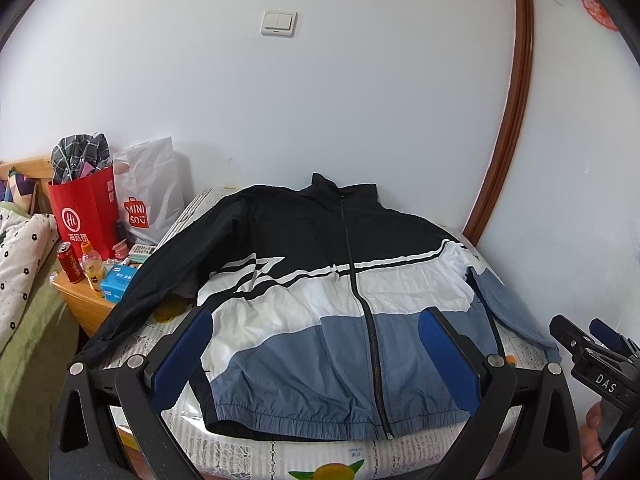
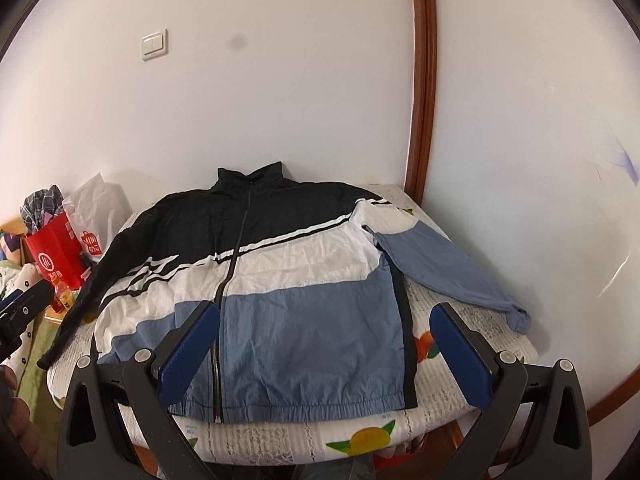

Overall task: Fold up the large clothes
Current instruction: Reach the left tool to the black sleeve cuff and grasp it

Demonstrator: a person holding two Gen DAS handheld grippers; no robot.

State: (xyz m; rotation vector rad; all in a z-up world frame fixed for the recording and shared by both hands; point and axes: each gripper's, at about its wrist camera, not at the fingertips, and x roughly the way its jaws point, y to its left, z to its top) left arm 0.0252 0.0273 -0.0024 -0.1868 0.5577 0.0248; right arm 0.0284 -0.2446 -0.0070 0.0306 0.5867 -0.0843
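Observation:
A black, white and blue zip-up jacket (image 1: 320,300) lies flat and face up on a table with a fruit-print cloth (image 1: 280,456); its collar points to the wall. It also shows in the right wrist view (image 2: 288,292). Its black left sleeve (image 1: 132,292) hangs off the table's left side. Its blue right sleeve (image 2: 448,272) lies angled out on the cloth. My left gripper (image 1: 316,328) is open and empty, above the jacket's hem. My right gripper (image 2: 324,320) is open and empty, above the hem's right half; it also shows at the left wrist view's right edge (image 1: 592,340).
A wooden nightstand (image 1: 80,300) at left holds a red can (image 1: 69,256), an orange bottle (image 1: 92,264), a blue box (image 1: 118,280), a red bag (image 1: 86,216) and a white Miniso bag (image 1: 148,196). A bed (image 1: 24,280) lies further left. A wooden door frame (image 2: 422,80) stands behind the table's right corner.

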